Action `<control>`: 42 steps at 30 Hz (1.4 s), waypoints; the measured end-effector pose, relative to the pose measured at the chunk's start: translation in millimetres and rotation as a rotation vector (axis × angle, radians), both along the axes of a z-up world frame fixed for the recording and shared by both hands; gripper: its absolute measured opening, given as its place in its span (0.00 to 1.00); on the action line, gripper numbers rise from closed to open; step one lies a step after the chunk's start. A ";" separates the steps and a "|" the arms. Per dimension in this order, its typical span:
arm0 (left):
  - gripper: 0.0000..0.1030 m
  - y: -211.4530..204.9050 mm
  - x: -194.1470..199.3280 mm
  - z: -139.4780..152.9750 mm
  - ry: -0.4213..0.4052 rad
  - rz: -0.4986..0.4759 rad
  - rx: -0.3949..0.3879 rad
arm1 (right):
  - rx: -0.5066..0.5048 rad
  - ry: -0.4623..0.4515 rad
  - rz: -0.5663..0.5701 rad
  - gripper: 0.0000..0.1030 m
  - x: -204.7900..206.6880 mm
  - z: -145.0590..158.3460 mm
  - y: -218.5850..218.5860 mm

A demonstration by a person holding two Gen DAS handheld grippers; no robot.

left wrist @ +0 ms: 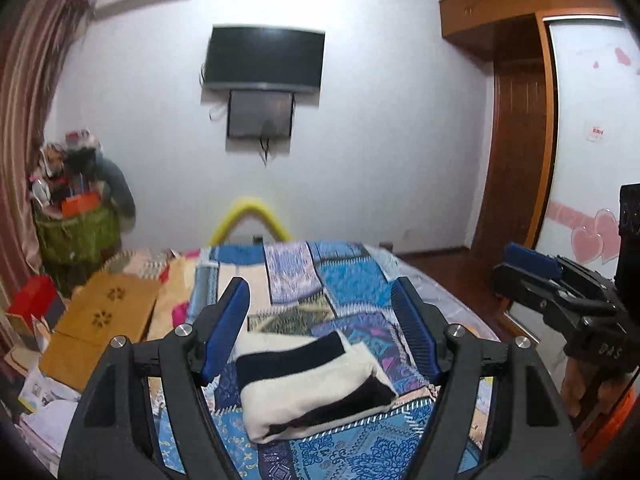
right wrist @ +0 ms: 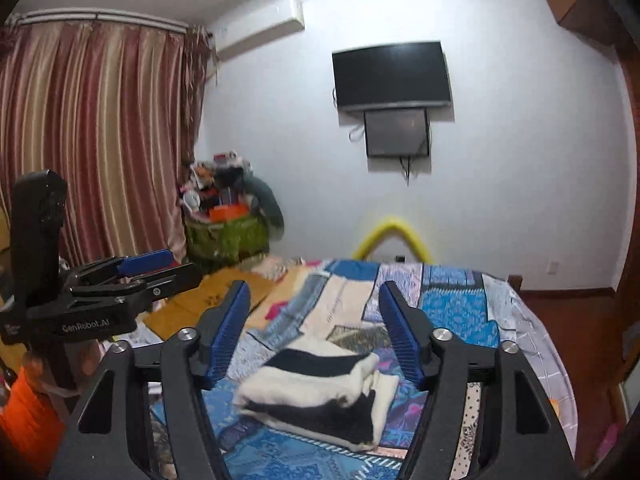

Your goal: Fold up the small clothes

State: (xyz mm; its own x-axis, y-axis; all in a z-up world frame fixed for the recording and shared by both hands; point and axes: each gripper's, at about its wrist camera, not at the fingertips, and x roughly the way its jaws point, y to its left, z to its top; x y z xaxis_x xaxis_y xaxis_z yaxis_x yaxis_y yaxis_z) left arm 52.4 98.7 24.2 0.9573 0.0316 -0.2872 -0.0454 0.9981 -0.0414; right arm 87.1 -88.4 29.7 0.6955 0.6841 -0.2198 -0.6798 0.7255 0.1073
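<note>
A small cream garment with black bands lies folded in a compact bundle on the blue patchwork bedspread; it also shows in the right wrist view. My left gripper is open and empty, held above and just behind the bundle. My right gripper is open and empty too, hovering above the bundle. Each gripper shows in the other's view: the right one at the right edge, the left one at the left edge.
Brown paper bags and loose papers lie on the bed's left side. A green basket piled with items stands by the striped curtains. A wall TV, a yellow bar at the bed's foot and a wooden wardrobe are beyond.
</note>
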 end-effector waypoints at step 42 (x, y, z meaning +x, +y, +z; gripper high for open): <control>1.00 -22.4 -61.3 -3.2 -0.113 0.083 0.011 | 0.014 -0.040 -0.142 1.00 -38.9 -2.7 -9.8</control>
